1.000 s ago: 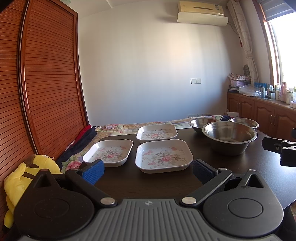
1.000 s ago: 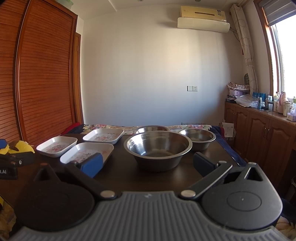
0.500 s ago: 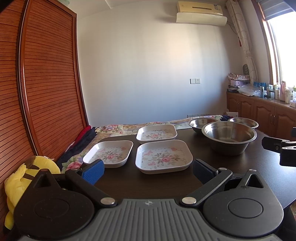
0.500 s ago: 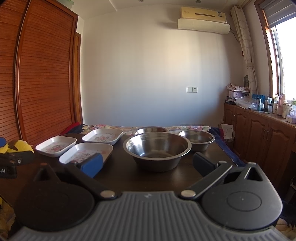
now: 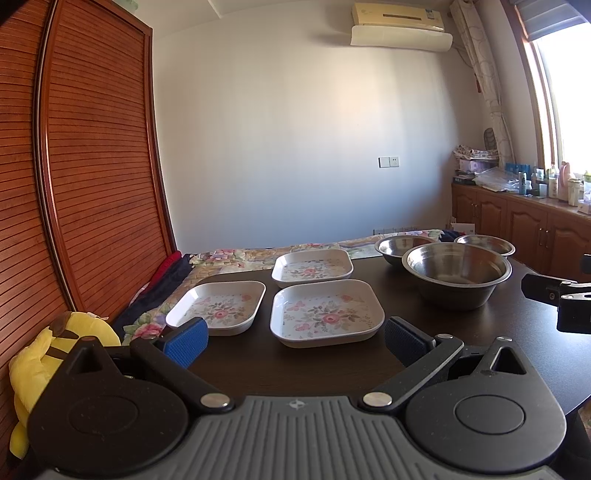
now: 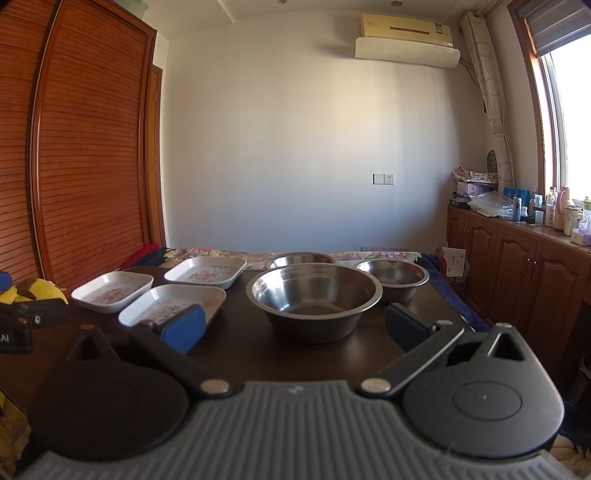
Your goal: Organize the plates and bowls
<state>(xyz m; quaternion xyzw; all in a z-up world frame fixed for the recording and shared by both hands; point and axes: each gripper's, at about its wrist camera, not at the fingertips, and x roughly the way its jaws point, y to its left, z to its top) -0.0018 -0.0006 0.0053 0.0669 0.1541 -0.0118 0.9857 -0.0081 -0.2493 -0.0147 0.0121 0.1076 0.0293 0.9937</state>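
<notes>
Jaws wide apart, large bowl just ahead.

Yellow plush toy, wall air conditioner, wooden cabinets

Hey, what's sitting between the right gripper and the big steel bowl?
Nothing: the right wrist view shows only bare dark table between the open right gripper and the big steel bowl.

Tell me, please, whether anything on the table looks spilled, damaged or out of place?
Nothing stands out: three floral plates and three steel bowls sit upright, empty and apart on the dark table.
</notes>
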